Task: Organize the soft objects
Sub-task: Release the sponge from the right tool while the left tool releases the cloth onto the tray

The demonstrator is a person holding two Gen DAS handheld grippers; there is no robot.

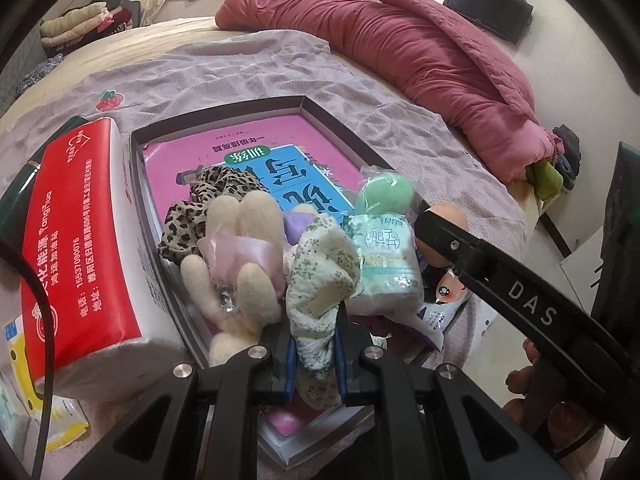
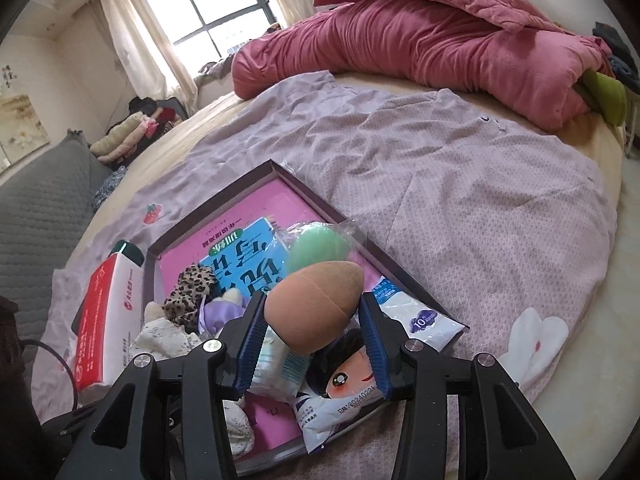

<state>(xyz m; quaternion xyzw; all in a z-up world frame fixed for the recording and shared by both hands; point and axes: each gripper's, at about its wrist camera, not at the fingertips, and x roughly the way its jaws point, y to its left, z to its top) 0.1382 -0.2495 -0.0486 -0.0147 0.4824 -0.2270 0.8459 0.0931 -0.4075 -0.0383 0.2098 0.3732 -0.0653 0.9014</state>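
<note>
1. Jaws of the left gripper (image 1: 316,344), seen from the left wrist, are pinched onto a floral cloth (image 1: 320,276); it bunches upward out of the pads, low over the near end of the tray (image 1: 224,106). Judging by the task, it is held this way for setting down among the other soft things.
2. Same view: already in the tray lie a plush toy (image 1: 240,264), a leopard scrunchie (image 1: 200,208), a green sponge (image 1: 384,194) in clear wrap and a tissue pack (image 1: 384,256), all on top of a pink book (image 1: 256,152). A red tissue box (image 1: 76,232) leans just beside the tray's left wall.
3. Hidden there: the lower cloth is behind the pads, a purple thing is mostly covered, and the right gripper's arm crosses in front of the brown sponge (image 1: 448,216).
4. From the right wrist, the right gripper (image 2: 316,332) has its jaws wide around the brown sponge (image 2: 314,306). The left pad looks to touch it — the right one stands off, so I cannot tell whether it is gripped or resting loose.
5. Below it a cartoon packet (image 2: 344,388) hangs over the tray's near edge — its underside and the tray corner are out of sight. The bed (image 2: 460,208) carries everything.
</note>
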